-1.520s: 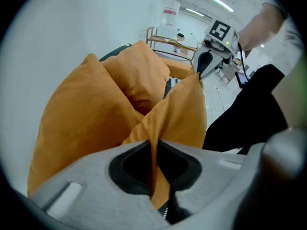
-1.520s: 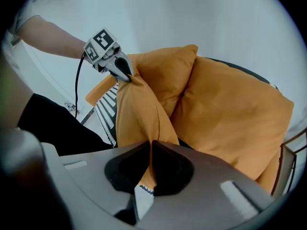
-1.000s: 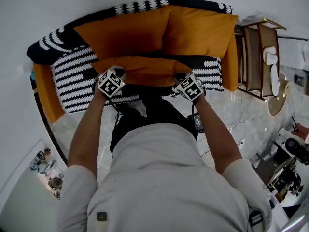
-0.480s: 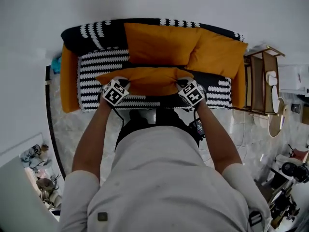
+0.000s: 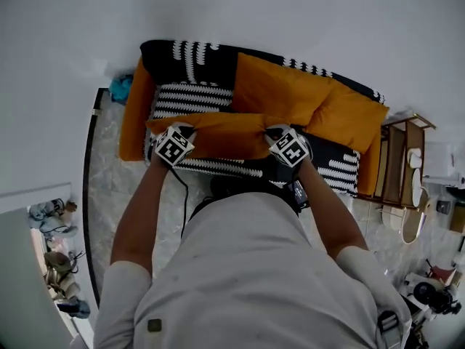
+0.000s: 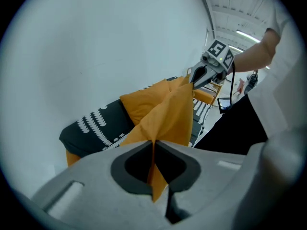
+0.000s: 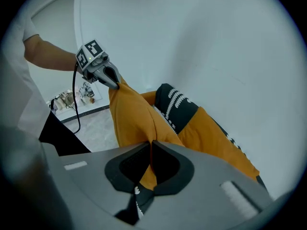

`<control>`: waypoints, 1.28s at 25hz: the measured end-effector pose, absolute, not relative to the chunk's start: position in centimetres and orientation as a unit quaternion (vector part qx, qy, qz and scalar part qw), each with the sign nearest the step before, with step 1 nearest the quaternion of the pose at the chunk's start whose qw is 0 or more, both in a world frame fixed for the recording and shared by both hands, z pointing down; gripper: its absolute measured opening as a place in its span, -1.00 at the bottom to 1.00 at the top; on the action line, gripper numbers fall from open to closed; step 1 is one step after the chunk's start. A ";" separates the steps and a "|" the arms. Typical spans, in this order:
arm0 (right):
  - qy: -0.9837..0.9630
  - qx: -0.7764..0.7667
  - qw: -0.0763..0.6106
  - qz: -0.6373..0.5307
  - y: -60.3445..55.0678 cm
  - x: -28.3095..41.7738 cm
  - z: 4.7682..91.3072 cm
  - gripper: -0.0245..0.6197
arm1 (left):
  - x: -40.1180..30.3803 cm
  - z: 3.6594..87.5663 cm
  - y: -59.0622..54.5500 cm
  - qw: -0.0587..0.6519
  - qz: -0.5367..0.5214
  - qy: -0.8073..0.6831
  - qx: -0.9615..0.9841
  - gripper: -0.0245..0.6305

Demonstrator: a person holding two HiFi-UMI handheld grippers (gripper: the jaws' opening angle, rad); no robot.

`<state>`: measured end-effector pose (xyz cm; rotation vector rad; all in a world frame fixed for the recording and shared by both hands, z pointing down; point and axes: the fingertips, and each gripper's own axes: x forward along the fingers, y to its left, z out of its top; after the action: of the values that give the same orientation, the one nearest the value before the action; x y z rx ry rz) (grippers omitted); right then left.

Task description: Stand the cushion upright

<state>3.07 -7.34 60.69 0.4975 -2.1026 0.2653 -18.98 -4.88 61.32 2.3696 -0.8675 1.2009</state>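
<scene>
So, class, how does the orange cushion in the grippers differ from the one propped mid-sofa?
The held cushion is pinched at both ends by the left gripper and right gripper, jaws shut; the propped cushion is untouched. From above, the held cushion shows a narrow strip; the propped cushion its broad face. Both are plain orange.

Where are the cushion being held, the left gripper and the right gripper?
cushion (image 5: 221, 131): head view, middle of its orange face.
left gripper (image 6: 153, 146): left gripper view, between the tips shut on the cushion's edge.
right gripper (image 7: 151, 145): right gripper view, between the tips shut on the cushion's edge.
</scene>
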 end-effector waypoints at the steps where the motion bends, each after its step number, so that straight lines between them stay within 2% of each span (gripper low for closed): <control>1: -0.859 0.195 0.462 0.104 -7.7 2.0 60.6 -0.87 | -20.0 61.1 -5.1 0.173 0.423 -0.313 0.833 -0.88; 8: -0.872 0.146 0.458 0.096 -10.9 -3.5 61.2 -0.87 | -25.5 60.6 -8.4 0.180 0.434 -0.355 0.808 -0.88; 15: -0.881 0.108 0.449 0.101 -15.5 -6.1 62.2 -0.87 | -28.2 61.3 -13.8 0.188 0.449 -0.373 0.790 -0.88; 32: -0.861 0.143 0.467 0.139 -25.9 -14.9 64.8 -0.87 | -37.6 64.7 -26.1 0.220 0.460 -0.329 0.795 -0.88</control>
<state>-14.92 -25.92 64.80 0.3519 -2.1132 0.3402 -37.61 -26.10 64.74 2.1972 -0.9088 1.2732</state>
